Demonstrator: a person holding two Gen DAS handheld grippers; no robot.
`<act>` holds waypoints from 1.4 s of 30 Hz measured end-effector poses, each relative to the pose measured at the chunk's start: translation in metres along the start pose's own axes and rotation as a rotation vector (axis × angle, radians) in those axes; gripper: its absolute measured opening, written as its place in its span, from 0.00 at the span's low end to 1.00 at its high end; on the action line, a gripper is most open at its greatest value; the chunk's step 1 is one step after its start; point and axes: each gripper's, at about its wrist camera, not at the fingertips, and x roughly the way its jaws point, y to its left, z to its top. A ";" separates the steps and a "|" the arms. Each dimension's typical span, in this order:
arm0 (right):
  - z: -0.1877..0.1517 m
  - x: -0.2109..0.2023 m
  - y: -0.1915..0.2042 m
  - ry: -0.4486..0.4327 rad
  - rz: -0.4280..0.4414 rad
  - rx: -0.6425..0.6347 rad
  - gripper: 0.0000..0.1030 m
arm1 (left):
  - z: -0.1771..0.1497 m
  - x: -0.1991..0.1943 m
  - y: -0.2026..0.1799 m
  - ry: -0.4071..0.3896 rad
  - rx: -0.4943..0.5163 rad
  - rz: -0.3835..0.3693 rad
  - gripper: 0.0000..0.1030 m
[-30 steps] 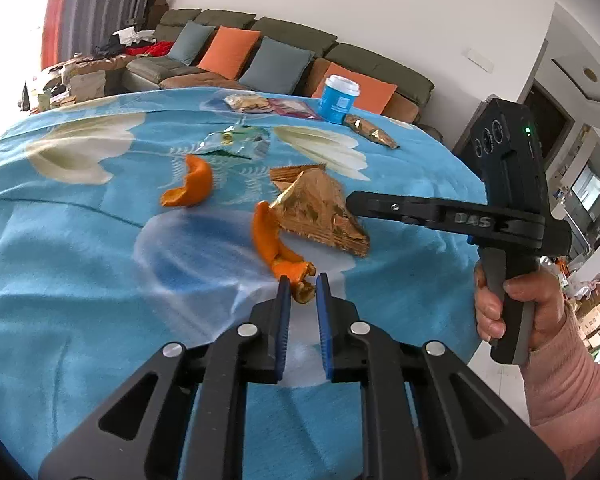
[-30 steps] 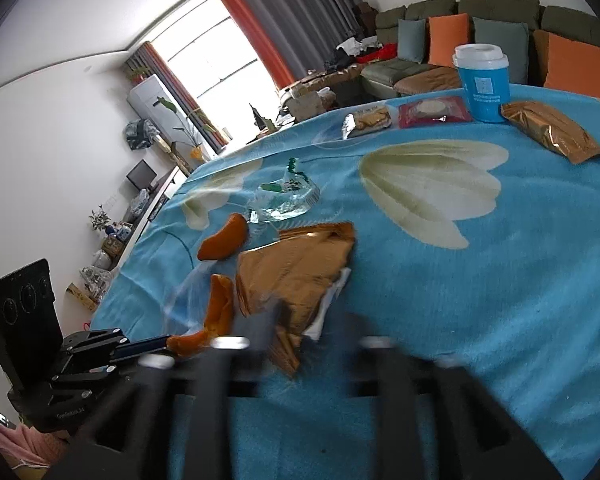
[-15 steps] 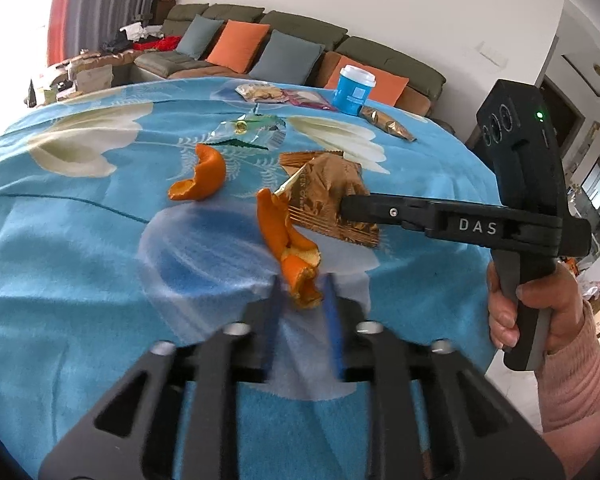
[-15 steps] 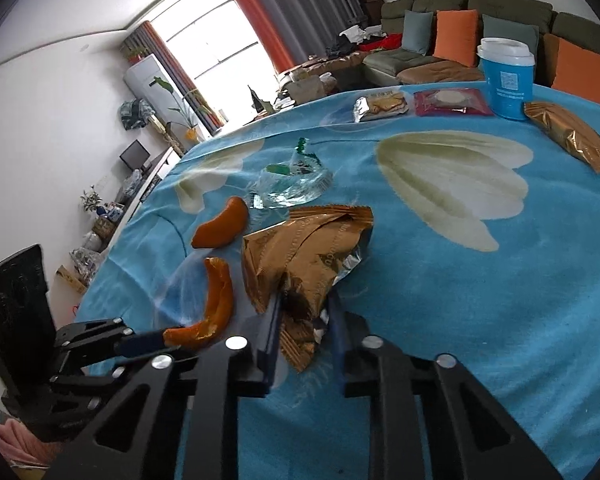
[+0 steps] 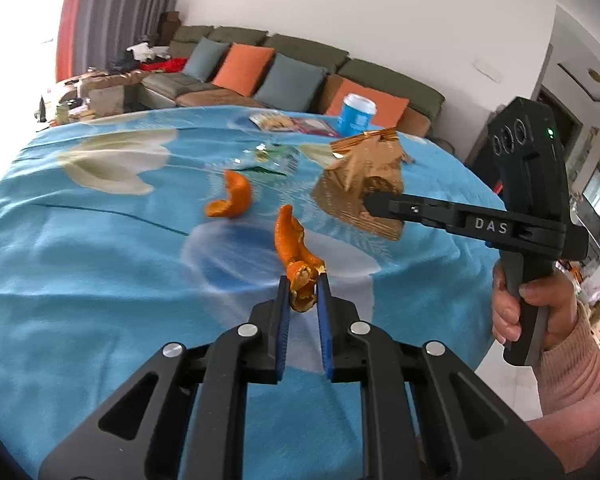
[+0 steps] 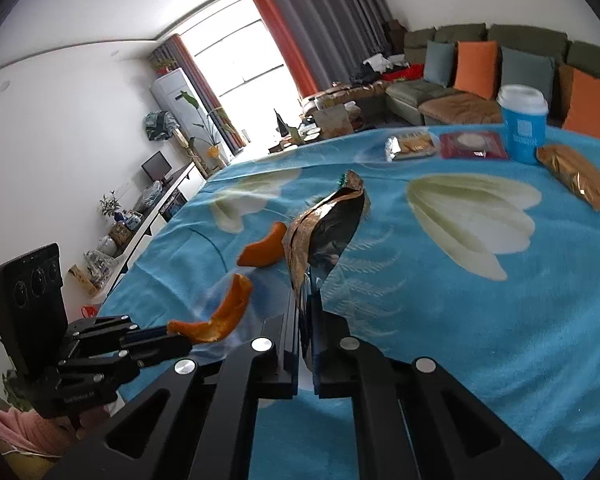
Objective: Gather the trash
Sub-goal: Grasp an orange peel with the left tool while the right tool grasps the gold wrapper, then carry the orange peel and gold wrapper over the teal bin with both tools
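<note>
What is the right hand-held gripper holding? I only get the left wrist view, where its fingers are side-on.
Observer: A crumpled brown wrapper, pinched between the right hand-held gripper fingers and lifted off the tablecloth.
Operator: Anything else brown on the table? The wrapper blocks part of my view.
Observer: Yes, a second brown packet lies flat beside the blue cup.
Operator: What's inside that wrapper?
Observer: Its open side shows a shiny silver lining; I see no contents.
Operator: And my peel?
Observer: From the right wrist view, the peel sticks out of the left hand-held gripper, clear of the cloth.
</note>
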 end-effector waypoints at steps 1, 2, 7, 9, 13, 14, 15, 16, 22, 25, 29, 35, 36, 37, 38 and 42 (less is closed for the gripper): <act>0.000 0.000 0.003 -0.003 0.004 -0.005 0.04 | -0.001 -0.005 0.003 -0.006 -0.005 0.004 0.13; 0.001 -0.001 0.005 -0.006 0.010 -0.008 0.04 | -0.003 -0.009 0.005 -0.010 -0.008 0.008 0.13; 0.003 0.003 0.023 -0.009 0.046 -0.047 0.04 | -0.009 -0.031 0.015 -0.036 -0.021 0.042 0.13; 0.003 0.006 0.032 -0.006 0.065 -0.066 0.04 | -0.011 -0.039 0.019 -0.047 -0.025 0.053 0.13; 0.003 0.013 0.050 0.005 0.098 -0.098 0.04 | -0.015 -0.053 0.027 -0.062 -0.038 0.075 0.13; 0.003 0.015 0.054 0.007 0.106 -0.105 0.04 | -0.016 -0.055 0.029 -0.065 -0.042 0.083 0.13; 0.004 0.018 0.059 0.011 0.115 -0.114 0.04 | -0.016 -0.058 0.030 -0.067 -0.047 0.093 0.13; 0.004 0.019 0.063 0.014 0.123 -0.122 0.04 | -0.017 -0.061 0.033 -0.070 -0.052 0.102 0.13; 0.005 0.032 0.083 0.035 0.164 -0.153 0.04 | -0.021 -0.079 0.049 -0.090 -0.090 0.147 0.13; 0.005 0.040 0.094 0.046 0.186 -0.169 0.04 | -0.025 -0.089 0.059 -0.102 -0.111 0.168 0.13; 0.005 0.050 0.109 0.066 0.215 -0.193 0.04 | -0.030 -0.099 0.067 -0.111 -0.135 0.189 0.13; 0.004 0.065 0.130 0.096 0.255 -0.219 0.04 | -0.034 -0.114 0.077 -0.128 -0.153 0.229 0.13; 0.004 0.067 0.134 0.101 0.261 -0.226 0.04 | -0.036 -0.118 0.079 -0.131 -0.156 0.237 0.13; 0.003 0.068 0.137 0.103 0.265 -0.229 0.04 | -0.036 -0.119 0.079 -0.133 -0.158 0.243 0.13; 0.003 0.070 0.139 0.107 0.271 -0.230 0.04 | -0.036 -0.121 0.081 -0.135 -0.161 0.248 0.13; 0.005 0.076 0.147 0.120 0.291 -0.237 0.04 | -0.040 -0.131 0.090 -0.142 -0.180 0.274 0.13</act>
